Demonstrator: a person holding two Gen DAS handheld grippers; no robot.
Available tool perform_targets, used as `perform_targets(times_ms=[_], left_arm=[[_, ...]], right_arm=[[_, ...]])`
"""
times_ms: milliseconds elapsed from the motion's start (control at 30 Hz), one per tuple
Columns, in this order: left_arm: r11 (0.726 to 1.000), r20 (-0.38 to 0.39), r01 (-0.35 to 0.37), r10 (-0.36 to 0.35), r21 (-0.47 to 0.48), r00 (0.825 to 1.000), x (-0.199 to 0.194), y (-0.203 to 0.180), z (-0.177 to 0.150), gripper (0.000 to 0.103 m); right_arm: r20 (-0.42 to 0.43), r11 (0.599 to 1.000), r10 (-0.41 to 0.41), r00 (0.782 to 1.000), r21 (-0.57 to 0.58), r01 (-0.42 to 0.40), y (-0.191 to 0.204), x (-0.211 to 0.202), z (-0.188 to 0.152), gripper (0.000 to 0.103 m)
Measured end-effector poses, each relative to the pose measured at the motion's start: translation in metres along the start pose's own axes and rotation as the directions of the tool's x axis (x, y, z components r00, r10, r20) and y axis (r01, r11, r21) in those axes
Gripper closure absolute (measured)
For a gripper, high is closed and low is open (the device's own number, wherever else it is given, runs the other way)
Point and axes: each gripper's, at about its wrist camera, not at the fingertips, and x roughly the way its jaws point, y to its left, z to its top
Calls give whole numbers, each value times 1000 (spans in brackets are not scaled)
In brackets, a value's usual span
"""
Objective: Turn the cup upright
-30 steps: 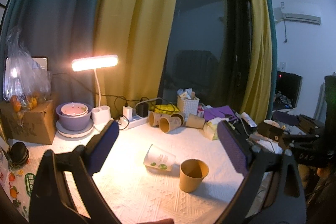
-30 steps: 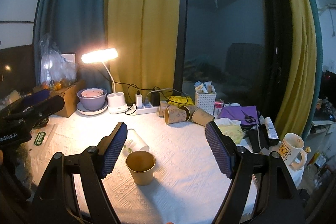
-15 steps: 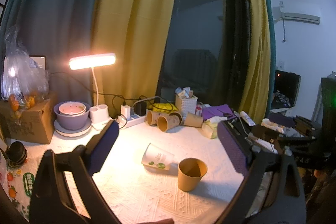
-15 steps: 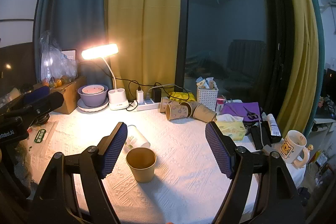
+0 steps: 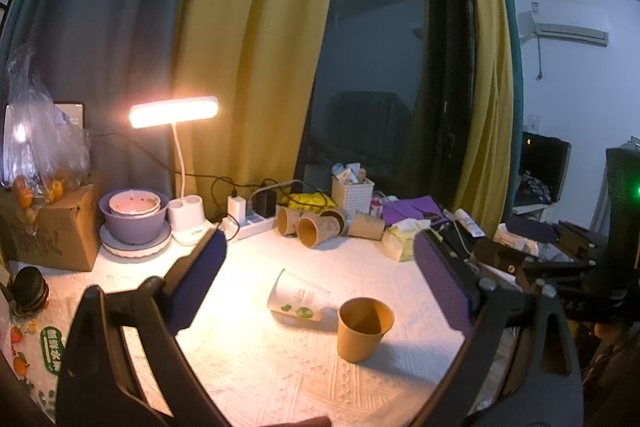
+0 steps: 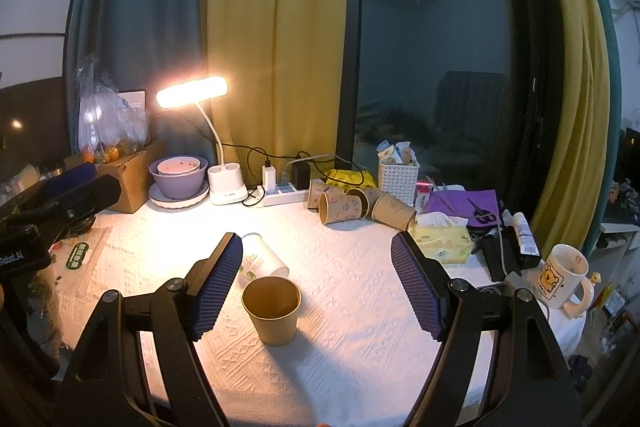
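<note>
Both cameras have edged nearer; the empty brown cup stands upright, both claws gaping wide.

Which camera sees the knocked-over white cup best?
The left wrist view: the white cup lies on its side in full sight. In the right wrist view, the right gripper finger hides part of it.

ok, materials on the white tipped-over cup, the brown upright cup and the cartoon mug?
White cup lying on its side: looks like coated paper, printed green logo, thin rolled rim. Brown upright cup: likely matte kraft paper, uniform tan, no gloss. Cream mug with cartoon bear: probably glazed ceramic, thick wall and handle.
</note>
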Motion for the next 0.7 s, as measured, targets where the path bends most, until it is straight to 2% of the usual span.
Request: perform_targets(times_ms=[700], left_arm=[[1000,-1,7,-7,3,1000,-1,0,-1,8]], right_arm=[[-4,1000,-1,1000,2,1,1,1,0,23]])
